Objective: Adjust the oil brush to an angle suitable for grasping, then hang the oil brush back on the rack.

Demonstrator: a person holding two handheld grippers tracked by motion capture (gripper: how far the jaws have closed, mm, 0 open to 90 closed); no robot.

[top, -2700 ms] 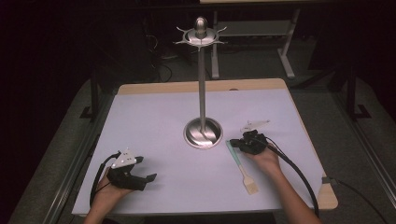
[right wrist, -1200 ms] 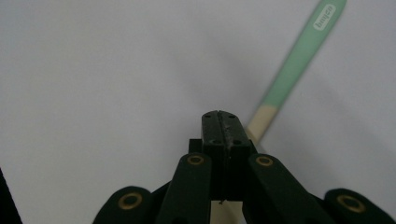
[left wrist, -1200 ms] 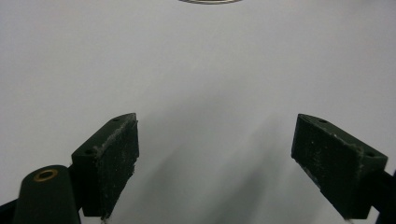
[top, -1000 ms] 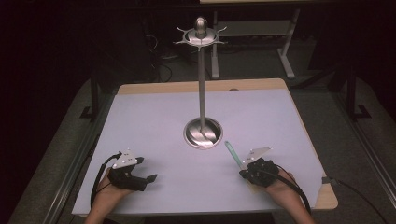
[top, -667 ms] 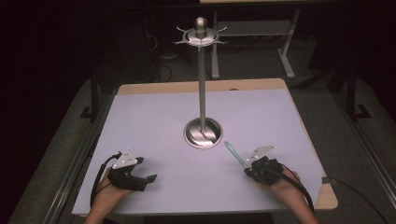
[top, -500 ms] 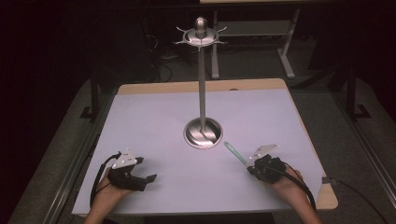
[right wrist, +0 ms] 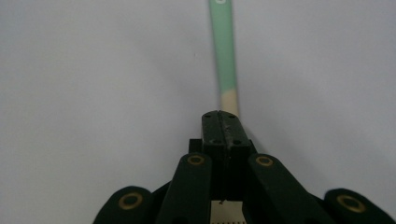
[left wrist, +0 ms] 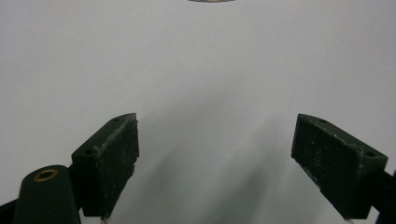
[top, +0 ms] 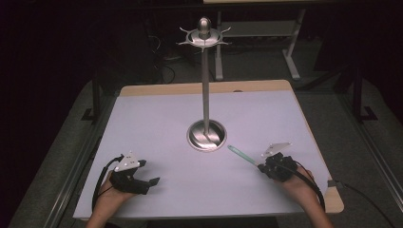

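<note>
Jaws of my right gripper (top: 264, 165) are pressed together on a slim tool with a pale cream stem and a mint-green handle (right wrist: 222, 51); from the right gripper view the handle runs straight out ahead of the jaws over the white tabletop. From the high view the tool (top: 241, 155) sticks out up and to the left, its green end pointing toward the round base of the metal stand (top: 206, 135) and stopping near it without touching. My left gripper (top: 148, 184) sits at the near left of the table (top: 161, 114), its jaws spread wide with nothing between them, just bare white surface beneath. The stand rises from the middle of the table, a tall thin pole topped by a hooked crown (top: 204, 34).
</note>
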